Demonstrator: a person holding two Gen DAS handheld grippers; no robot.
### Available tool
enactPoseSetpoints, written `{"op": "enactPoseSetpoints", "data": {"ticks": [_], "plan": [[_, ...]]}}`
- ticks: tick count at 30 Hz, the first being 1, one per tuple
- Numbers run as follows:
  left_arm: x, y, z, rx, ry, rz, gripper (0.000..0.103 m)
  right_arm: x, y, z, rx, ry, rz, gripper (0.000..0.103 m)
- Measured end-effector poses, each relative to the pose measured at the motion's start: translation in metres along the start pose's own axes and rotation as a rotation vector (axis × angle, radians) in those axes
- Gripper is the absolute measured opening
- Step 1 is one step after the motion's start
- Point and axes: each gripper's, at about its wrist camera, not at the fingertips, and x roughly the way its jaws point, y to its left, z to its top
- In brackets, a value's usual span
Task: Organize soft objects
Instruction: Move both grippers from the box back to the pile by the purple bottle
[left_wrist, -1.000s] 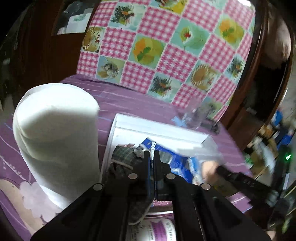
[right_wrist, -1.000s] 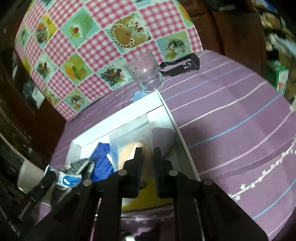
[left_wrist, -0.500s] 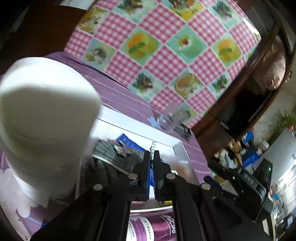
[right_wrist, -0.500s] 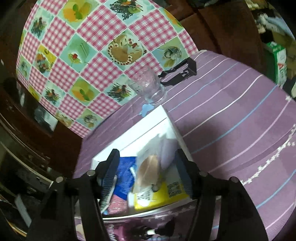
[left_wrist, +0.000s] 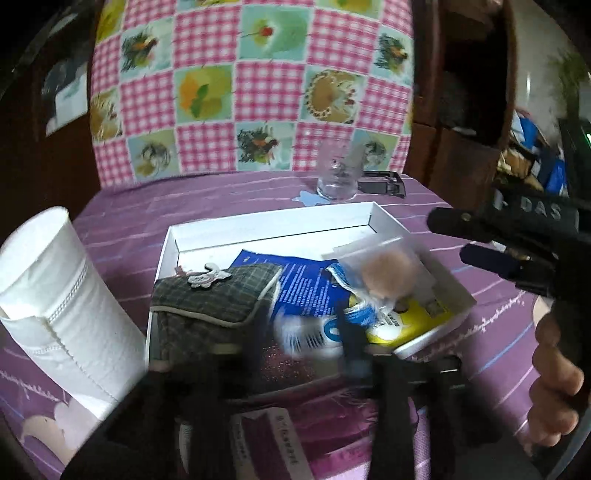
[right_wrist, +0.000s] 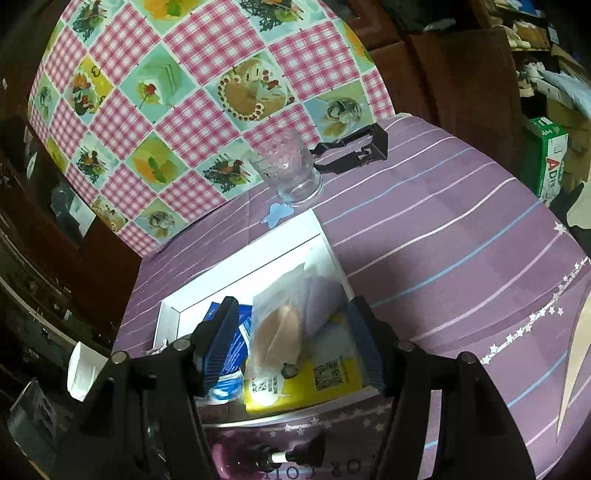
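A purple striped cloth covers the surface (right_wrist: 461, 229), backed by a pink checked panel (right_wrist: 207, 85) printed with cakes and fruit. On it lies an open white box (left_wrist: 269, 225), a shallow tray already crowded with soft goods.

Beside the box's left wall, seen from your left wrist, a tall white paper roll (left_wrist: 55, 295) stands upright on the cloth. Inside the box, a dark plaid pouch (left_wrist: 210, 295) with pale piping fills the near left corner, a small pale charm lying on its flap. A blue printed packet (left_wrist: 303, 284) lies flat in the middle, and a yellow leaflet (right_wrist: 332, 376) with square codes rests at the near right corner. Leaning on these is a clear bag (right_wrist: 291, 317) holding a peach-coloured pad.

Your right tongs (right_wrist: 295, 347) hang over that bag with both blue pads spread wide, the bag between them but clear of either pad. Your left tongs (left_wrist: 299, 332) are blurred low over the box's near edge, jaws opening; a smeared blue-and-white wrapper (left_wrist: 321, 332) shows between the fingers, and you cannot tell whether a pad touches it.

Beyond the box's far wall stands an empty drinking glass (right_wrist: 291, 173), with a black clip-like part (right_wrist: 354, 151) just beside it.
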Motion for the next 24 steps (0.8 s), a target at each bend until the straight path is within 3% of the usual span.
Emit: {"op": "enactPoseSetpoints", "data": {"ticks": [1, 9, 24], "plan": [[-0.003, -0.002, -0.001, 0.016, -0.02, 0.005, 0.063, 0.0, 0.001, 0.0, -0.006, 0.008, -0.004, 0.063], [-0.017, -0.009, 0.005, 0.048, -0.088, 0.054, 0.064, -0.007, 0.009, 0.007, -0.052, 0.096, -0.057, 0.063], [-0.049, 0.009, 0.002, -0.045, -0.036, 0.145, 0.064, -0.026, 0.027, -0.002, -0.047, 0.321, -0.027, 0.063]]}}
